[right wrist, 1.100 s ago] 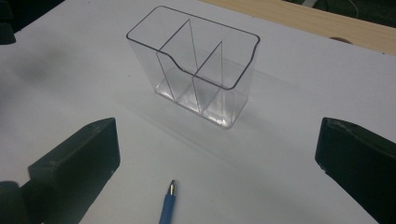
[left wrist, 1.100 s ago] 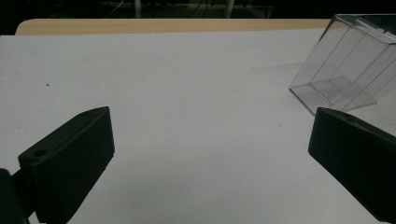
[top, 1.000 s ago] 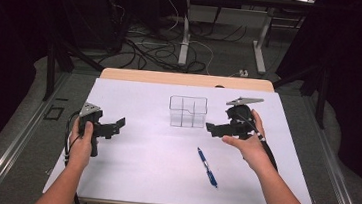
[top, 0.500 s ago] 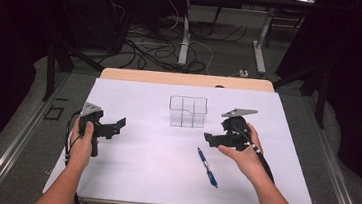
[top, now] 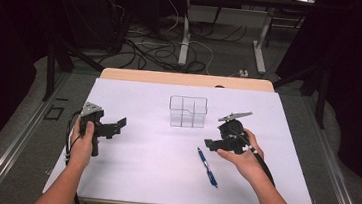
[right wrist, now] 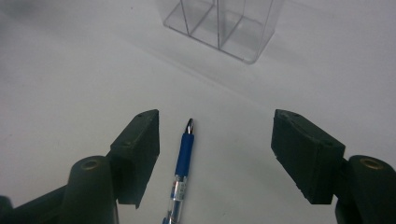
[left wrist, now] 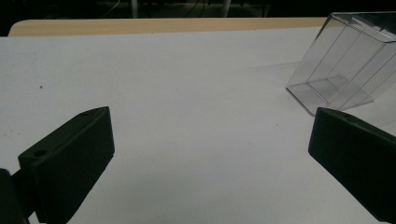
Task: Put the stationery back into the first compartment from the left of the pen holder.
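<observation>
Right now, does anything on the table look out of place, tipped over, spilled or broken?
Nothing stands out. The clear divided box stands upright and empty on the white table cover. The blue pen lies flat in front of it, whole, between the jaws of the right gripper, which do not touch it.

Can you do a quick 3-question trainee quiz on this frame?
1. True or false: the right gripper already clamps the blue pen.
2. Which stands farther from the person: A) the pen, B) the clear divided organizer?
3. Fill in: the left gripper has its jaws ____.

Key
1. False: the jaws have just been closing, but the pads straddle the pen without touching it.
2. B.
3. Open, with only the white table cover between them.
</observation>
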A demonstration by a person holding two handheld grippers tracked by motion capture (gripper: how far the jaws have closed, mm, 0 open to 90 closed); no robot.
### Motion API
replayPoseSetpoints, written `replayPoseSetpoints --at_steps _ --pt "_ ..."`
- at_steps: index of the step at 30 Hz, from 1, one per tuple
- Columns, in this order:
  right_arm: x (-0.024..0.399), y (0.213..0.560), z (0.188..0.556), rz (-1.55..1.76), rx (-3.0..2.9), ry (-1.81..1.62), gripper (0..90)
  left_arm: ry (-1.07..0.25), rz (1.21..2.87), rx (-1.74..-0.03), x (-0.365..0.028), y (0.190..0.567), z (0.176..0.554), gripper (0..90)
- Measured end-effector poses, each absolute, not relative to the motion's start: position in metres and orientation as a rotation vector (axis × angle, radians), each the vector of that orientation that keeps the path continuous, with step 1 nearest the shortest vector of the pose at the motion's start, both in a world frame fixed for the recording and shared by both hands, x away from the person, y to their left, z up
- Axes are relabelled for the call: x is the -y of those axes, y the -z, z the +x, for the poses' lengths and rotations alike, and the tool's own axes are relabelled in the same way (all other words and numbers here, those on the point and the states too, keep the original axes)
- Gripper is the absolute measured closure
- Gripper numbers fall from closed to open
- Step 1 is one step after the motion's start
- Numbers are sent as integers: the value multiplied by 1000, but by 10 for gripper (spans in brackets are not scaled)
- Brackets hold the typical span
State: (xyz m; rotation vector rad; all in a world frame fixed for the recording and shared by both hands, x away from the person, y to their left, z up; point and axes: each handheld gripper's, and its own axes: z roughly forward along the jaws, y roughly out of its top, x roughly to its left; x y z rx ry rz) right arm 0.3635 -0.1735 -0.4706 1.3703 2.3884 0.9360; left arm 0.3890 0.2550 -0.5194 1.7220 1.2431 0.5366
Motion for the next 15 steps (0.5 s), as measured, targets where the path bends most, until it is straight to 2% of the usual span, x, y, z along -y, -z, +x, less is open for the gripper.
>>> replayPoseSetpoints --at_steps 6,15 --pt "168 480 364 1542 -2434 -838 346 -537 1714 -1245 -254 519 388 4" --pt "168 495 367 1627 -2480 -775 504 -535 1724 -1243 -254 520 388 4"
